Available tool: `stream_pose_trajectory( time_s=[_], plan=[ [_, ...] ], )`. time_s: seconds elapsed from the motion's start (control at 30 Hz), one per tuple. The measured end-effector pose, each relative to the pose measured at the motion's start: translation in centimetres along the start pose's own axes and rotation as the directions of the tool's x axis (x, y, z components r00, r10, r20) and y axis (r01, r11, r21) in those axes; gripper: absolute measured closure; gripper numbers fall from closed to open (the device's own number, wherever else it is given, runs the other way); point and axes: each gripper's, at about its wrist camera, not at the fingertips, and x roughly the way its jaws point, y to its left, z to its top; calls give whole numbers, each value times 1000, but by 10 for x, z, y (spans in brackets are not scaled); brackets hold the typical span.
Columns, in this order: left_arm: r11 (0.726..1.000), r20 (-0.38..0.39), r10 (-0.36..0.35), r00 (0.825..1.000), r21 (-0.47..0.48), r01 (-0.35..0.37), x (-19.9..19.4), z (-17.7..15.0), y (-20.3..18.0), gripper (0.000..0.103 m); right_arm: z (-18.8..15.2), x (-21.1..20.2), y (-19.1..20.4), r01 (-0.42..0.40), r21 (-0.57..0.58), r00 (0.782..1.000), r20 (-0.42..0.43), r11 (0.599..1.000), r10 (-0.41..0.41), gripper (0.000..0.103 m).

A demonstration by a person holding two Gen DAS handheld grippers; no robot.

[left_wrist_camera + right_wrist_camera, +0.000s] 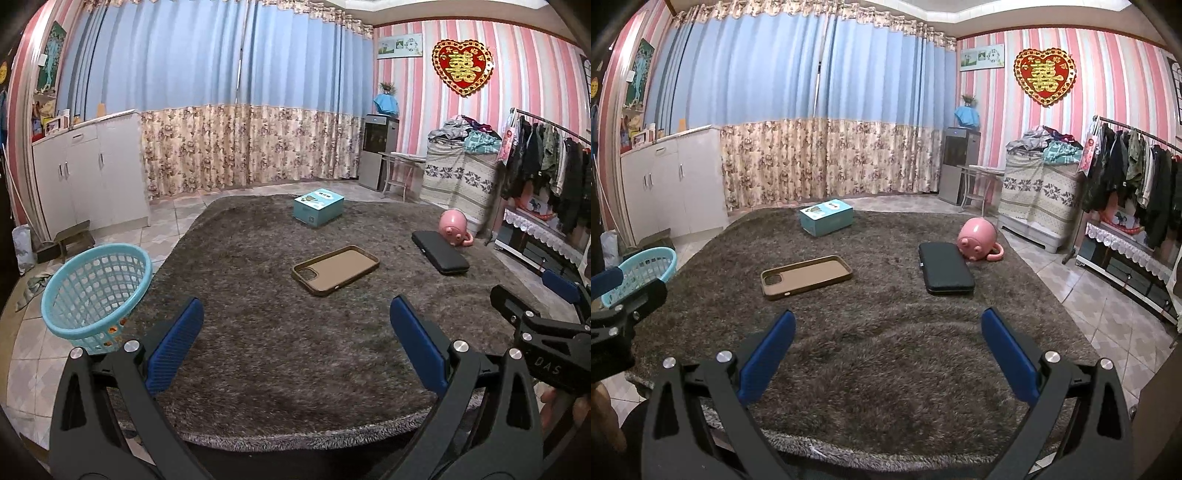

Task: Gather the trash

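Observation:
On the shaggy brown rug [258, 350] [886, 350] lie a brown phone case [335, 270] [806, 277], a teal cardboard box [318, 206] [826, 217], a flat black case [440, 252] [945, 273] and a pink pig-shaped pot [455, 227] [979, 239]. A light-blue mesh basket [96, 295] [642, 273] stands at the rug's left edge with something orange inside. My left gripper [295, 339] hovers open over the near rug, nothing between its blue pads. My right gripper [888, 349] is likewise open and empty, short of the black case.
White cabinets [88, 173] line the left wall, with a small wooden stool [74, 240] in front. A water dispenser [376, 151], a covered chest [458, 184] and a clothes rack [546, 162] stand at the right. Tiled floor surrounds the rug.

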Motion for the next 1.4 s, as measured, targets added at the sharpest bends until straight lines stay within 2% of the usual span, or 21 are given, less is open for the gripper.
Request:
stream_pose_trajectory(
  time_s=[0.43, 1.4],
  plan=[
    [1000, 32, 12, 999, -8, -11, -7, 1, 4, 6, 4, -9, 2, 6, -1, 999, 34, 1000, -6, 5],
    [1000, 29, 12, 1000, -13, -12, -9, -1, 4, 6, 9, -13, -1, 11, 4, 998, 65, 1000, -12, 5]
  ],
)
